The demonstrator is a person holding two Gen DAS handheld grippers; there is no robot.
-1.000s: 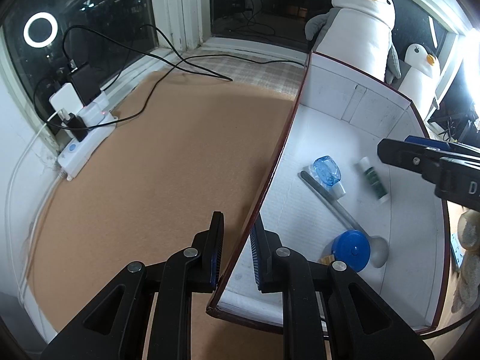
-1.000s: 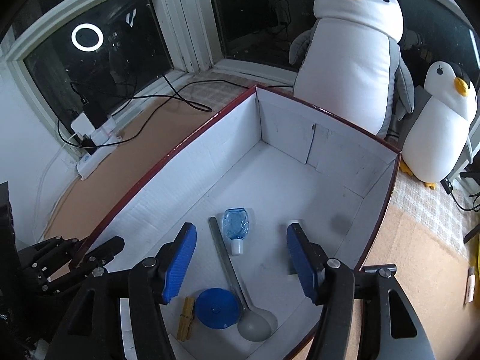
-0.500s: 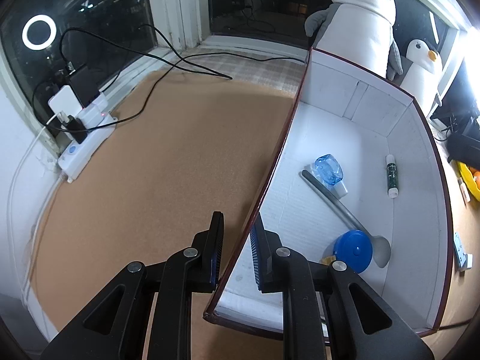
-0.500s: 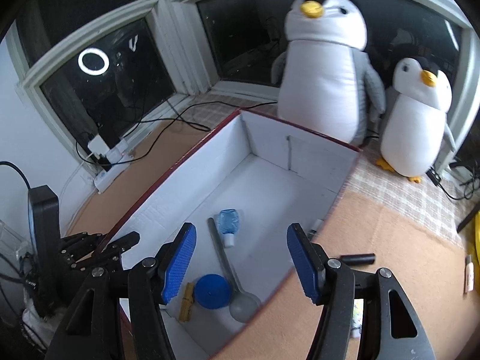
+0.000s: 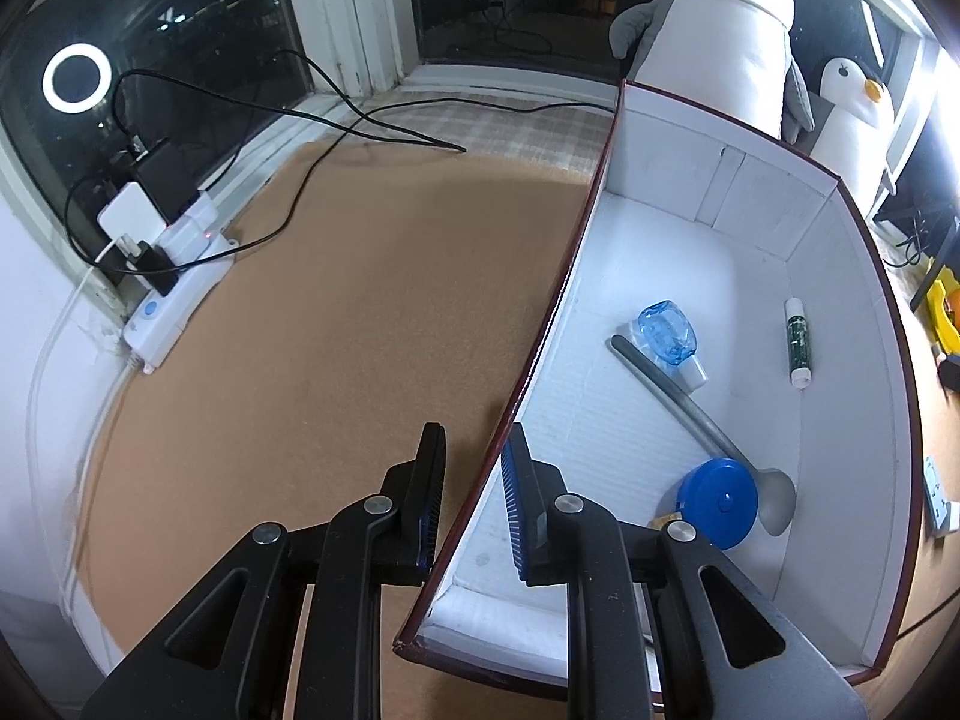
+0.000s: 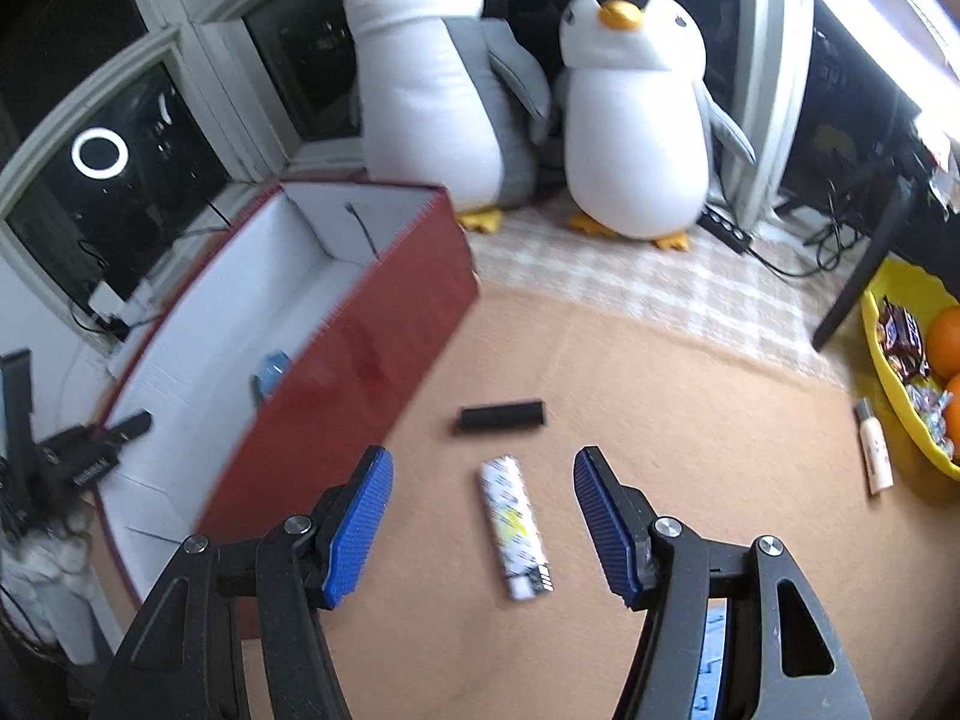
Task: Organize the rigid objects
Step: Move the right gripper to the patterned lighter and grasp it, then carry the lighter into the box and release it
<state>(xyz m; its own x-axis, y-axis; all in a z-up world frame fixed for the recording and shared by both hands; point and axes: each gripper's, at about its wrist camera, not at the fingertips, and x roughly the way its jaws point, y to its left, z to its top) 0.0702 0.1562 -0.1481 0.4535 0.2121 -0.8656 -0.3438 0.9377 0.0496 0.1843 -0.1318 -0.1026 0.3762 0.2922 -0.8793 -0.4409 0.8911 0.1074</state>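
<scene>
Clamping the near side wall of the red box [image 5: 558, 300], the left hand-held gripper [image 5: 474, 498] pinches it between both pads. The right hand-held gripper [image 6: 483, 516] hangs half open and empty — the white lighter [image 6: 515, 525] lies between its fingers, a black stick [image 6: 501, 417] just beyond.

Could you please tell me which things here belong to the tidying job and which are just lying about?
Job: box, bottle, spoon, blue lid, glue stick, lighter, black stick, cream tube.

Lying about: penguins, power strip, cables, yellow bowl.
</scene>
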